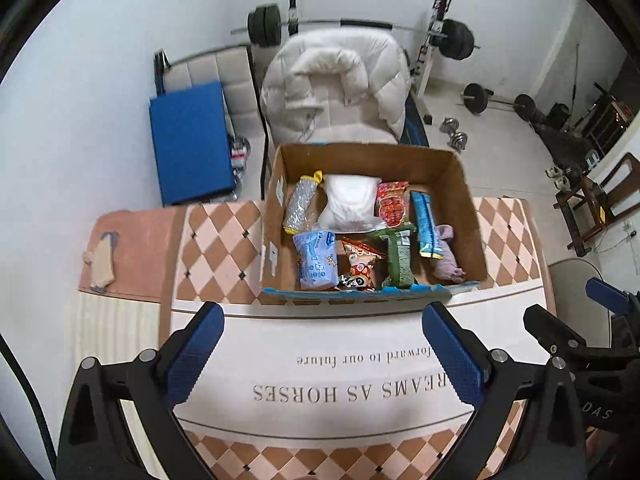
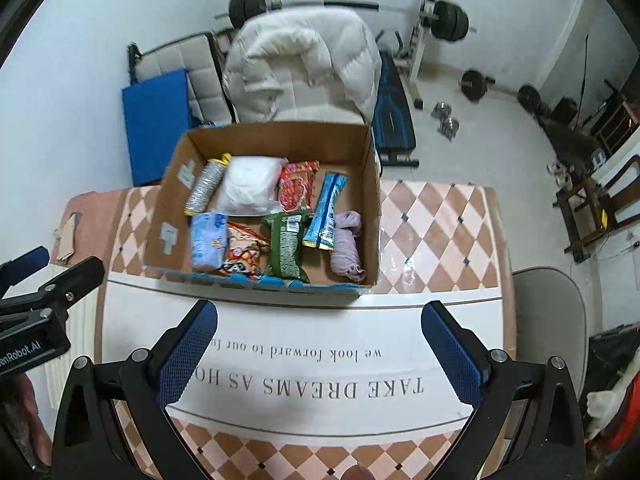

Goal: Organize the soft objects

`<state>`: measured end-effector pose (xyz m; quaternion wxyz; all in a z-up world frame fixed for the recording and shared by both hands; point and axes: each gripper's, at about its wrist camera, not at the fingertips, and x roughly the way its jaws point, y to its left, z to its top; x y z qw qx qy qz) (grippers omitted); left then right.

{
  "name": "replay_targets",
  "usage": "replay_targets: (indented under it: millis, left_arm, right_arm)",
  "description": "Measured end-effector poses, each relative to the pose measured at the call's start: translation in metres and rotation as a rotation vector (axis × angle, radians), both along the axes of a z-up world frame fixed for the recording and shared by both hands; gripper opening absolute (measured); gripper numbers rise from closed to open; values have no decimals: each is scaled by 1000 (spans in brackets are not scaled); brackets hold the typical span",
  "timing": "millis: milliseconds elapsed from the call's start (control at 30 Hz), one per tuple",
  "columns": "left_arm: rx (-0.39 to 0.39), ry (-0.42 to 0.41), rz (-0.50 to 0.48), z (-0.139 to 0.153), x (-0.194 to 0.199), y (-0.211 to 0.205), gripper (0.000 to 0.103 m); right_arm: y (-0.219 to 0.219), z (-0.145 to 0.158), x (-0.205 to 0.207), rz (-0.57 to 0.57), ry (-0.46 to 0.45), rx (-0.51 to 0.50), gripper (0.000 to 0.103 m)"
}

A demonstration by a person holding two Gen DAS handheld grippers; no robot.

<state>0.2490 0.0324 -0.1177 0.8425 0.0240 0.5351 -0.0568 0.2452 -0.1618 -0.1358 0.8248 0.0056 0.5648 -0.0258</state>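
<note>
Soft objects sit packed in an open cardboard box [image 1: 460, 200] on the far half of a table [image 1: 216, 248] covered by a checkered cloth, likely gathered there so they stay together. Largest inside is a white padded bag [image 1: 350, 200] at far centre. Right side holds a lilac cloth roll [image 1: 446, 258] against the right wall, a blue packet [image 1: 426, 224] leaning beside it. A green packet [image 1: 400, 258], a red snack bag [image 1: 394, 202], a pale blue pack [image 1: 316, 258] and a silver roll [image 1: 299, 204] fill the rest, laid side by side, touching. Left gripper [image 1: 322, 350] hovers over the near table, fingers spread wide, holding nothing. Right gripper [image 2: 318, 348] is the same: wide apart, empty, near the box's front edge, touching nothing.
</note>
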Motion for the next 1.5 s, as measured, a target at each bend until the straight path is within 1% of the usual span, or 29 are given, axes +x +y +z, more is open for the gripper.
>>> replay_targets:
  millis: [100,200,433,600,800,1000,1100,1267,1500]
  left_arm:
    - [21,-76,-4,26,-24,0,102]
    - [16,-119,-3,45,-44,3,102]
    - [-30,-151,-13,74,-84,11,102]
    - [-43,-178,-8,88,-112,13,102]
    - [-69,-165,-10,94,-131,16,102]
    - [-71,-202,15,98,-141,17,102]
    - [-68,-226,32,99,-140,19,102]
    - [-41,-266,50,98,-135,20,103]
    - [-21,-264,55,91,-127,17,103]
  right_arm:
    - [4,22,-26,0,-42,16,103]
    - [5,45,-50,-5,-86,17,103]
    - [13,102,-111,-11,-188,14,103]
    - [22,126,-149,-16,-235,-16,103]
    - [30,140,-181,-1,-230,12,103]
    - [31,153,-197,-12,-263,-10,103]
    - [27,155,-196,-37,-291,-32,103]
    - [20,153,-187,-70,-307,-51,103]
    - [16,148,-176,-86,-313,-64,103]
